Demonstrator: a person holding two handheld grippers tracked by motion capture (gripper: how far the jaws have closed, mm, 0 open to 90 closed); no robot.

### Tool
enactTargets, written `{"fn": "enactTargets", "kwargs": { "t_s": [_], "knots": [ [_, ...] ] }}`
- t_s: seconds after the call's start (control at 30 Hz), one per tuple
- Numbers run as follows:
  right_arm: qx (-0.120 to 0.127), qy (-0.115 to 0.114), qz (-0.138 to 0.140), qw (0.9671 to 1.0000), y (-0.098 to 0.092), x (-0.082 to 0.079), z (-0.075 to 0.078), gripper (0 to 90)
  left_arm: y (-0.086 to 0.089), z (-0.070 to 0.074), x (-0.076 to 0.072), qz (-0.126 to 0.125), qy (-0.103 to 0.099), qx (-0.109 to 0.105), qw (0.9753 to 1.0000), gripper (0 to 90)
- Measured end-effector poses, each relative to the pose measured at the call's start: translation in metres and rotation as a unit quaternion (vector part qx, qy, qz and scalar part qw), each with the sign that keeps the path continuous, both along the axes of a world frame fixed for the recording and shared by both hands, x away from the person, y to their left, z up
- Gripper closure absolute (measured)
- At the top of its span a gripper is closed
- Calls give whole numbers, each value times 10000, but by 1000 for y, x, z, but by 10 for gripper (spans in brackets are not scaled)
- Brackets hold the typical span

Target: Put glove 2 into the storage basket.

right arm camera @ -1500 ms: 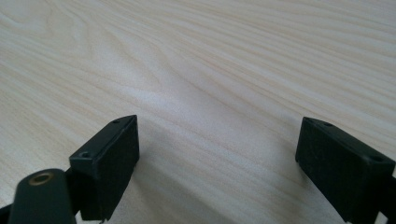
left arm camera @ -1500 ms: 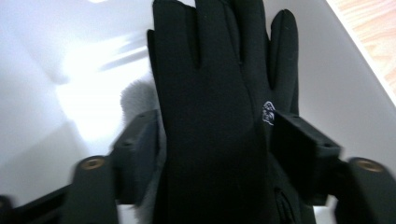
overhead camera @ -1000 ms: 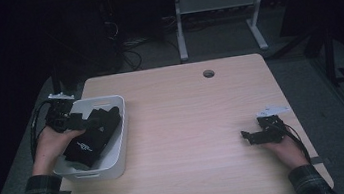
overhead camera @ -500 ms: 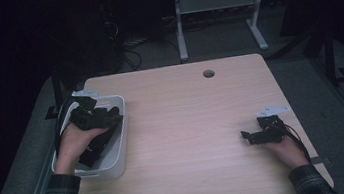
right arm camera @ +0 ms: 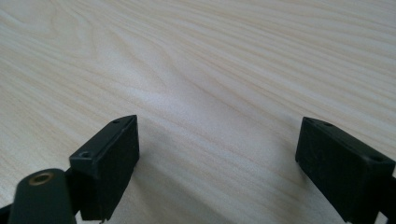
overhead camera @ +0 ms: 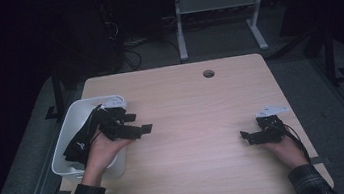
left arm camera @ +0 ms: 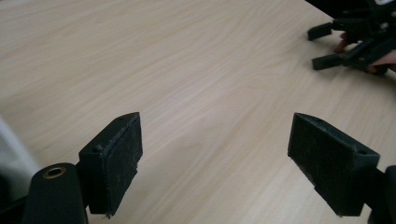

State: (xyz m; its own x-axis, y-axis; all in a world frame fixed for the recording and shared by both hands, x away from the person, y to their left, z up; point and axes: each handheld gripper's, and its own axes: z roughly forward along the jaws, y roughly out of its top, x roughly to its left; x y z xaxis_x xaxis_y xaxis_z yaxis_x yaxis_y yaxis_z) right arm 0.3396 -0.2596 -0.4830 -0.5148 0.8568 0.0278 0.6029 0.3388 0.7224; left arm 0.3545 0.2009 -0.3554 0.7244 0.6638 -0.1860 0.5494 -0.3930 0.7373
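At the near edge of the high view, two forearms in plaid sleeves come up onto the wooden table (overhead camera: 189, 125). The right hand (overhead camera: 283, 147) rests on the near right part of the table and holds the right gripper (overhead camera: 246, 137), which lies low on the wood and points left; its jaws stand wide apart with bare tabletop between them, holding nothing, as the right gripper view also shows. Somewhat farther on the left, the left hand (overhead camera: 101, 151) holds the left gripper (overhead camera: 138, 123) just beyond the right wall of the white bin (overhead camera: 70, 123), its jaws reaching out over the table and pointing right. In the left gripper view the pads (left arm camera: 123, 154) are spread wide and empty, with only wood grain between them, and the other gripper shows far off at the upper right. The white bin sits at the left edge of the table, and a black cloth item (overhead camera: 81, 141) lies inside it, touching neither gripper. Farther off, a round cable hole (overhead camera: 209, 73) is set near the far edge of the table, and beyond it a grey metal stand (overhead camera: 185, 24) rises from the dark floor.
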Motion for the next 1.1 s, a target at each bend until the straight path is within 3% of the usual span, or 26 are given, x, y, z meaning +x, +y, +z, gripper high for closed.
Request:
{"fn": "enactTargets", "kwargs": {
  "t_s": [0.2,0.53,0.83,0.93,1.0,1.1],
  "knots": [
    [1,-1,5,10000,0,0,0,133,-20,-14,-11,-109,16,-5,9999,171],
    [0,-3,7,10000,0,0,0,132,-55,-46,-26,-332,81,243,9991,171],
    [5,2,29,10000,1,0,0,133,-77,-77,-36,-629,98,628,9960,172],
    [15,14,18,10000,1,-1,0,133,-82,-85,-37,-731,13,852,9937,170],
    [15,13,20,10000,1,-1,0,133,-84,-91,-38,-759,-25,878,9932,168],
    [20,25,18,10000,1,-1,0,133,-86,-102,-38,-756,152,814,9937,168]
  ]
}}
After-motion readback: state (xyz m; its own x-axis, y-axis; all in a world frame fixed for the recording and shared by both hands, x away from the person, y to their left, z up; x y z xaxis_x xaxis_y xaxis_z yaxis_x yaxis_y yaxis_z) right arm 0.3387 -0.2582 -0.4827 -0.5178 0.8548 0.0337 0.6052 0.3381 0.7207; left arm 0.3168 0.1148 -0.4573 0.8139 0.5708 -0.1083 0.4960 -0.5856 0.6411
